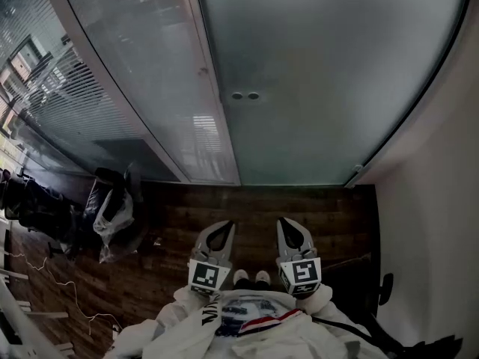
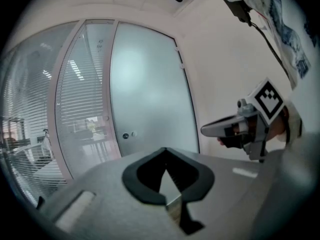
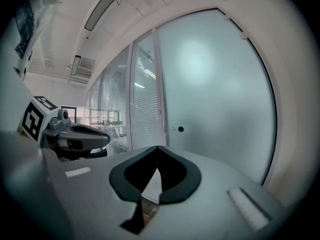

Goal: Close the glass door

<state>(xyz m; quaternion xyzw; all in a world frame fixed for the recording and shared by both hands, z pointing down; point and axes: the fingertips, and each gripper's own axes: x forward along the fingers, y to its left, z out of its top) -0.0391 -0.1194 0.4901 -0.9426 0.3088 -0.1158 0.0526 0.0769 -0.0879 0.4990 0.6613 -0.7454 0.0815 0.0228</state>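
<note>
Dark wood planks cover the floor (image 1: 187, 219), which meets a plain, matte pale wall (image 1: 434, 223) on the right.

On the left gripper (image 2: 165, 150) the smooth grey moulded fingers are closed tip to tip. Their black rubbery pads (image 2: 129, 179) frame a spade-shaped hollow with nothing in it. The right gripper (image 3: 158, 148) is the same: its fingers are pressed together and empty, and a pale rectangular strip (image 3: 247, 206) is set into its flat grey shell. In the head view the two grippers are held side by side, near each other but not touching. Each carries a marker cube (image 1: 209, 275) printed with black-and-white squares. Behind the cubes are the person's white sleeves (image 1: 187, 305).

Ahead of both grippers, and apart from them, stands the glass door (image 1: 329, 73). It is one tall sheet of frosted, milky blue-grey glass with a soft sheen and a thin dark rim along its right side. Two small round metal discs (image 1: 245, 96) sit close to its left edge. That edge lies against the pale frame post (image 1: 209, 88), so the door fills its opening between the post and the wall.

Left of the post runs a clear glass partition (image 1: 127, 66) backed by fine horizontal blinds. A crumpled, glossy plastic bag (image 1: 112, 212) slumps on the floor near its foot.
</note>
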